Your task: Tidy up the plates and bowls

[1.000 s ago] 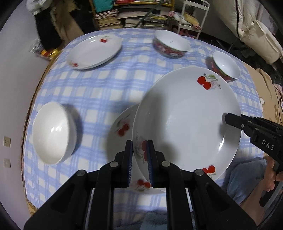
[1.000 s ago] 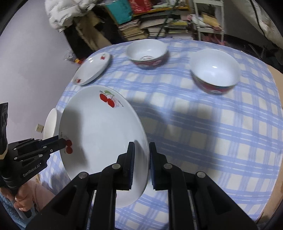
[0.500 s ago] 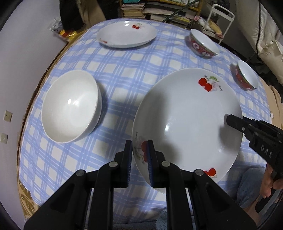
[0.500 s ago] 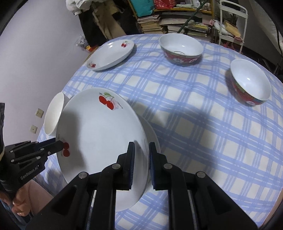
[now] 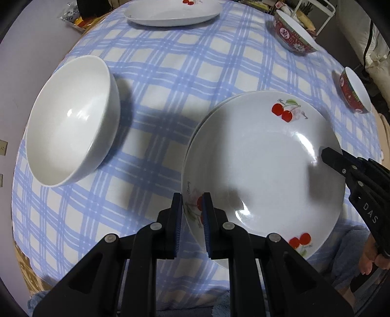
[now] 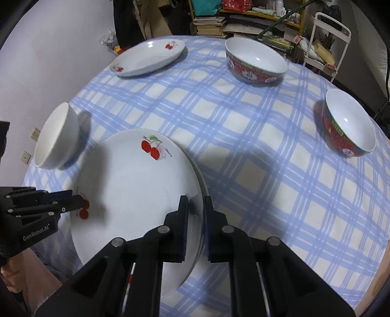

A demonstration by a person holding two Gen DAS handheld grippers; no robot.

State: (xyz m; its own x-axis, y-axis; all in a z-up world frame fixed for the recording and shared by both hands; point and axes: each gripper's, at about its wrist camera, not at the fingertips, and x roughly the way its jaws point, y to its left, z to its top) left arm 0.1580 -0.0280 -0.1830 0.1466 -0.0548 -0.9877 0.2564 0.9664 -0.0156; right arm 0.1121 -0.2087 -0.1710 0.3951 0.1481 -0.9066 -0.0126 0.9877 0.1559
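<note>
A large white plate with red cherries point(image 5: 263, 165) point(image 6: 136, 190) is held by both grippers near the table's front edge. My left gripper point(image 5: 192, 195) is shut on its near-left rim and shows again in the right wrist view point(image 6: 78, 202). My right gripper point(image 6: 196, 198) has the opposite rim between its pads, and its jaws are closing on it; its tip also shows point(image 5: 326, 151). Under this plate lies a second plate, only a thin edge point(image 5: 209, 114) point(image 6: 203, 185) peeking out. Whether the two plates touch I cannot tell.
A plain white bowl point(image 5: 70, 119) point(image 6: 57, 139) stands left of the plates. Far across the blue checked cloth point(image 5: 170, 73) lie another cherry plate point(image 5: 170, 12) point(image 6: 148, 58) and two red-sided bowls point(image 6: 256, 63) point(image 6: 348, 124). Shelves and clutter stand beyond the table.
Both grippers have come down with the cherry plate, left toward the white bowl. The plate underneath, earlier showing at its left side, is now almost fully covered.
</note>
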